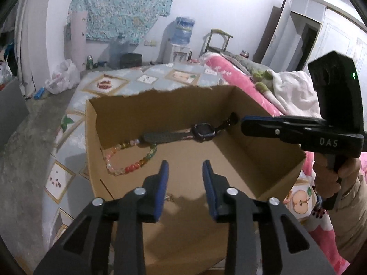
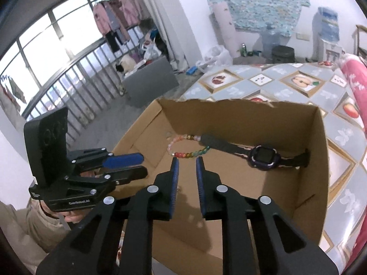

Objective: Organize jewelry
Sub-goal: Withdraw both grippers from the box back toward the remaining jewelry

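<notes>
Both grippers hang over the open cardboard box (image 1: 263,123), which sits on a bed with a fruit-print sheet (image 1: 107,84).

Left gripper (image 1: 185,168): fingers apart by a moderate gap, nothing between the blue pads, only box floor showing through. Right gripper (image 2: 186,163): narrower gap, also empty. From the left camera the right one comes in side-on over the box's right wall, so its gap can't be read there (a hand (image 1: 330,171) grips its handle below).

The jewelry is already inside, along the far wall: a bead bracelet (image 1: 128,160) and a watch (image 1: 203,131). The watch strap lies stretched out flat, one end crossing the bracelet loop, the other end running into the far right corner. Probably both were set against the back wall to leave the near floor free for more pieces.

Materials:
- box: plain brown corrugated board, far rim torn ragged, flaps gone
- bracelet: round glossy beads, translucent, running pink to red to yellow to green
- watch: dark squarish case with rounded corners, matte rubbery strap
- grippers: black plastic, flat blue pads with a fine ribbed face

My read: both pieces placed, hands free for the next item.
</notes>
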